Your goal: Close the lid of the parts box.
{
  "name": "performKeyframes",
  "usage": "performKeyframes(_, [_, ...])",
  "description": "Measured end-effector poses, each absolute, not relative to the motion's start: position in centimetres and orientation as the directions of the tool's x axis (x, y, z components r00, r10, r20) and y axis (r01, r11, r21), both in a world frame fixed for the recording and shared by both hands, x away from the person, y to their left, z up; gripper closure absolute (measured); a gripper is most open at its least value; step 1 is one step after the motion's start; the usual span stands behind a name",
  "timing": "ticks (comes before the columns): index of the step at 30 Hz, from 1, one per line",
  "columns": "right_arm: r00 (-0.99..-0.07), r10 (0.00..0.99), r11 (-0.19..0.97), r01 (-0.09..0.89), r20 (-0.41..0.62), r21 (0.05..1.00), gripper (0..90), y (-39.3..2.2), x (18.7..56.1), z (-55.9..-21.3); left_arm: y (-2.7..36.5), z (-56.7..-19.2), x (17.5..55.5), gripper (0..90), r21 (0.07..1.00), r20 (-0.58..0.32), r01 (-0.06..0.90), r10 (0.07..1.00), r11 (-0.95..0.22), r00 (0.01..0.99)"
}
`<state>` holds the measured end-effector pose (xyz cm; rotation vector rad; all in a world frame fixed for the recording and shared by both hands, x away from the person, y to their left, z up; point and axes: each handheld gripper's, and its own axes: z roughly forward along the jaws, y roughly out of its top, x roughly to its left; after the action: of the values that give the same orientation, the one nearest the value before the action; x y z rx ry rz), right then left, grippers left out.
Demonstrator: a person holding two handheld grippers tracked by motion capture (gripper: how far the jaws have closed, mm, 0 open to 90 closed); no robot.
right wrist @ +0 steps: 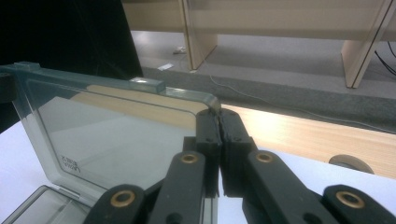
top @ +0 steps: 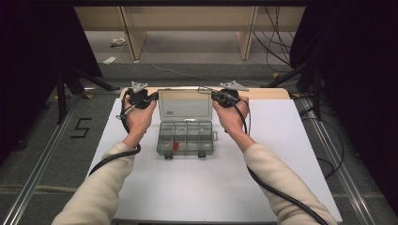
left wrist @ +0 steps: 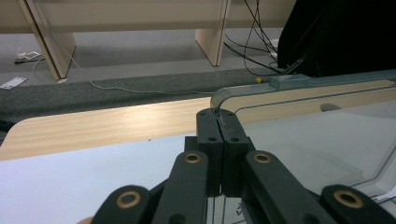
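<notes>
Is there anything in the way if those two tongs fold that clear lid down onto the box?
Nothing visible. The left tongs and right tongs each pinch an upper corner of the open lid. Below it the compartments of the box hold only a small red piece, lying low.

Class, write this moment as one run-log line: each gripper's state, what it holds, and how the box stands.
left gripper: shut on lid corner | right gripper: shut on lid corner | lid: upright, open | compartment box: on table
</notes>
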<state>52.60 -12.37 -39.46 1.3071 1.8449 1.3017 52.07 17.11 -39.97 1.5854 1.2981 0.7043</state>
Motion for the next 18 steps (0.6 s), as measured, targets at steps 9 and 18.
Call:
performKeyframes(9, [-0.395,0.914,0.08,0.399,0.093,0.914,88.5,-12.34,52.24,-39.44,17.13,-39.95,51.58,89.0,0.913,-0.118,0.407,0.953,-0.006,0.278])
performKeyframes(18, [-0.394,0.915,0.082,0.391,0.086,0.917,88.6,-12.3,51.83,-39.43,17.14,-40.04,51.09,88.9,0.92,-0.11,0.393,0.953,-0.01,0.283])
